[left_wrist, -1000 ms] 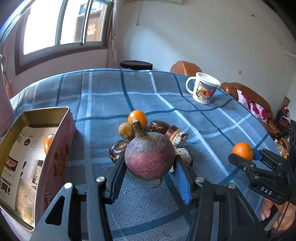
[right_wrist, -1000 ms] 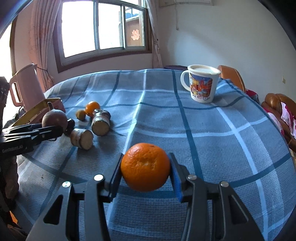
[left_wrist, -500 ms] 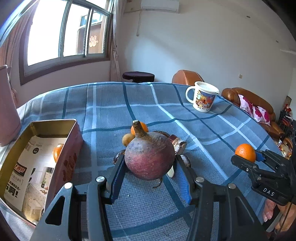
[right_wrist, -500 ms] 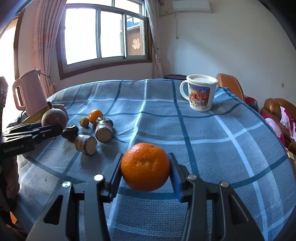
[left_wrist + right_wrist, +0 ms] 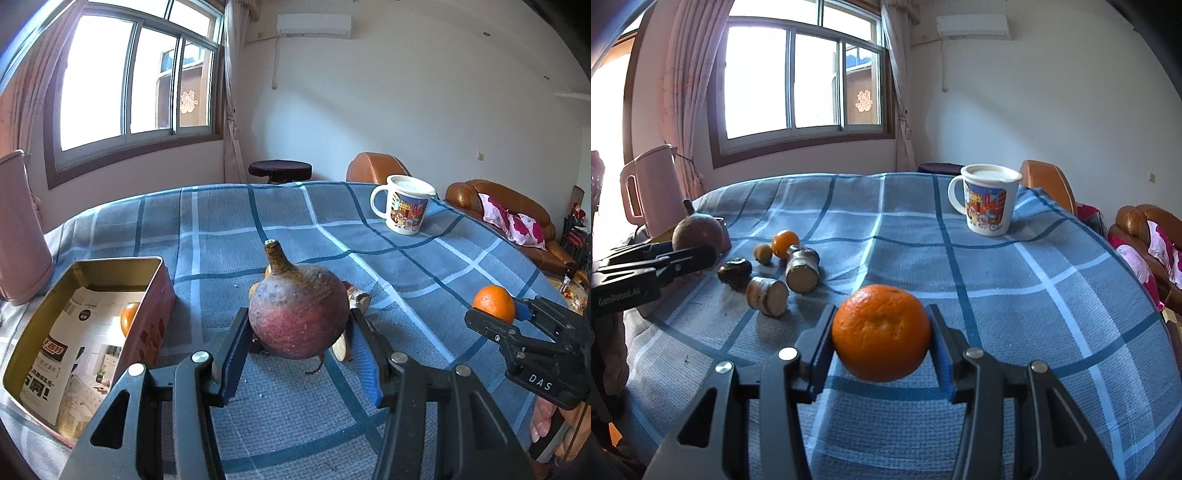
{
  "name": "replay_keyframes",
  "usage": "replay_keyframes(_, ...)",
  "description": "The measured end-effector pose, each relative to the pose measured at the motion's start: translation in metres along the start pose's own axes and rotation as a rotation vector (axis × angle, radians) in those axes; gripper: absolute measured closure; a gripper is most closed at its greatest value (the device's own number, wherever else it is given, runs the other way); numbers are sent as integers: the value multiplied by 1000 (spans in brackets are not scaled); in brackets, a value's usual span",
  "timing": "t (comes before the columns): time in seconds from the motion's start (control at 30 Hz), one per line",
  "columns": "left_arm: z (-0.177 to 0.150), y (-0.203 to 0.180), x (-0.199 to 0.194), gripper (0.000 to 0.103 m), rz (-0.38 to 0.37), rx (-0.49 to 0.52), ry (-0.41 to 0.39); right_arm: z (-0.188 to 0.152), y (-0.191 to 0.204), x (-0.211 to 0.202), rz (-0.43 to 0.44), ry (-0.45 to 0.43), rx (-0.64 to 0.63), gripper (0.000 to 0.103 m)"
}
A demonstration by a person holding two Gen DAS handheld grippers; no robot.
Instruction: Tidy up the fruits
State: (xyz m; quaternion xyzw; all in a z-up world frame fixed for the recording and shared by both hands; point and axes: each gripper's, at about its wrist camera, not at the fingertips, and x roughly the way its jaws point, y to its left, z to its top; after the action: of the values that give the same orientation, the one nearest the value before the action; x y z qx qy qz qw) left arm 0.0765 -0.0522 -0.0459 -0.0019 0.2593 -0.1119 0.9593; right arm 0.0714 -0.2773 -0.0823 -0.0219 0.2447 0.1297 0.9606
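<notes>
A round purplish-red fruit (image 5: 298, 320) with a brown stem stood upright, lifted above the desk (image 5: 406, 258). An orange (image 5: 881, 332) was also raised. A smaller orange (image 5: 785, 243) lay on the cloth.

The left gripper (image 5: 299, 354) tips upward: more wall and window rise beyond its tips, and the small fruits (image 5: 354, 295) ahead now sit mostly hidden behind the beet (image 5: 299, 317) it clamps. The right gripper (image 5: 881, 345) tilts up likewise, its orange (image 5: 881, 332) now covering less cloth (image 5: 1015, 314).
</notes>
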Motion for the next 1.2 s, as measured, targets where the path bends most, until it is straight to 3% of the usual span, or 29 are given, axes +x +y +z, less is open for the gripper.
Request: replay_keyframes(1.2, -2, -14, -22, 50, 61, 64, -117, -4, 8, -18, -12, -101, -38, 53)
